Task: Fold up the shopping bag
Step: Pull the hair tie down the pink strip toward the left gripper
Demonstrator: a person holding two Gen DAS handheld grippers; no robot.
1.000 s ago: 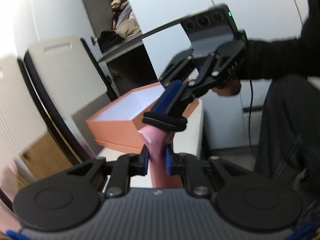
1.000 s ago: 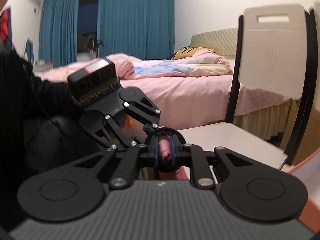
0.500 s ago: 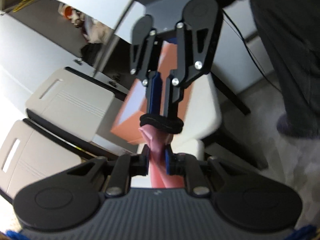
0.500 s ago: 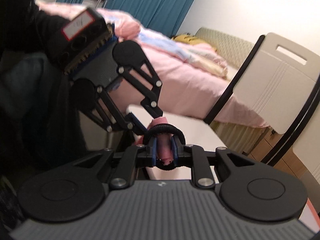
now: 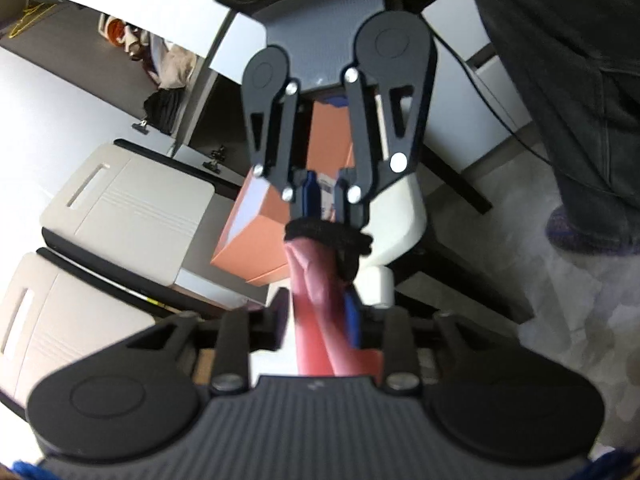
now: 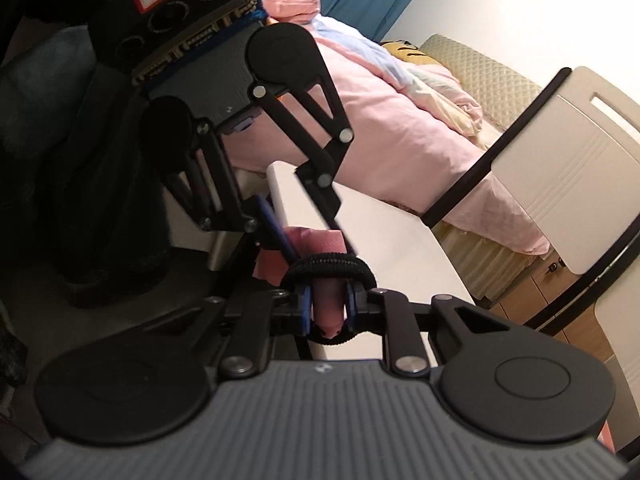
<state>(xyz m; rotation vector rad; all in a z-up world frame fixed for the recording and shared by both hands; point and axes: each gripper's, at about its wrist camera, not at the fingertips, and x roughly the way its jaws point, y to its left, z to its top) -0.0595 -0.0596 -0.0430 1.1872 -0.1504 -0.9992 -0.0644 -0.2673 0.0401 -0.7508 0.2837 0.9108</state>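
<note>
**Rolled bag passing from two claws to one**

The shopping bag (image 5: 316,300) is already reduced to a tight pink roll, creased along its length with a loose folded corner near the top, and it hangs in the air between the two claws, out beyond the front edge of the white surface (image 6: 400,248) rather than resting on it. A black elastic band (image 6: 328,266) loops around the tips of the right claw (image 6: 326,308), which is clenched on one end of the roll; from the right wrist view the pink end sits squarely between the blue pads. The left claw (image 5: 316,320) is opening at this moment: the roll runs between its jaws, and a gap shows on one side, so its grip looks to be letting go, or nearly so.

To do this step well, I judge the right claw should keep firm pressure so the roll does not spring open once the left releases. The left should draw back straight along the roll, not sideways, to avoid dragging a layer loose. If the band is meant to slide onto the roll, keep the roll's end short and centred between the pads, then lower the bundle onto the surface, clear of the orange box (image 5: 256,236) standing on it.
</note>
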